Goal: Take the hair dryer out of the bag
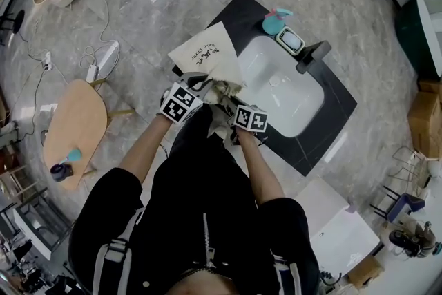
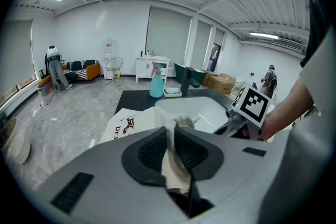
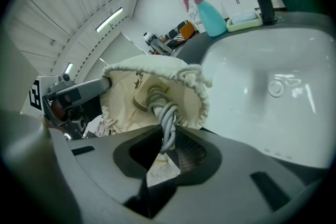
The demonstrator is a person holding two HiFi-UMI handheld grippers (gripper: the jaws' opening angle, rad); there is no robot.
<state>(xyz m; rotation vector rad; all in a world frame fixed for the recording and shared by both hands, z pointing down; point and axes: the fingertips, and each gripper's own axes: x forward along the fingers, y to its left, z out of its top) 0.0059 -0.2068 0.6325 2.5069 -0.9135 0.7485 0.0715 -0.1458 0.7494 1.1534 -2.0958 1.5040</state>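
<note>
**Cord gripped, dryer not out yet**

Right gripper is closed on the grey cord bundle that comes out of the bag mouth. Left gripper is clamped on a fold of bag fabric. Hair dryer is mostly inside, with only a beige end showing in the gathered opening. Bag lies on the dark worktop, just beside the sink.

My read of the step: extraction is just starting, with nothing out. Next, pull the right gripper away from the mouth while the left anchors the bag. The opening looks snug, so the body may snag. Cord is a weak handle, so a regrip on the body is likely.
</note>
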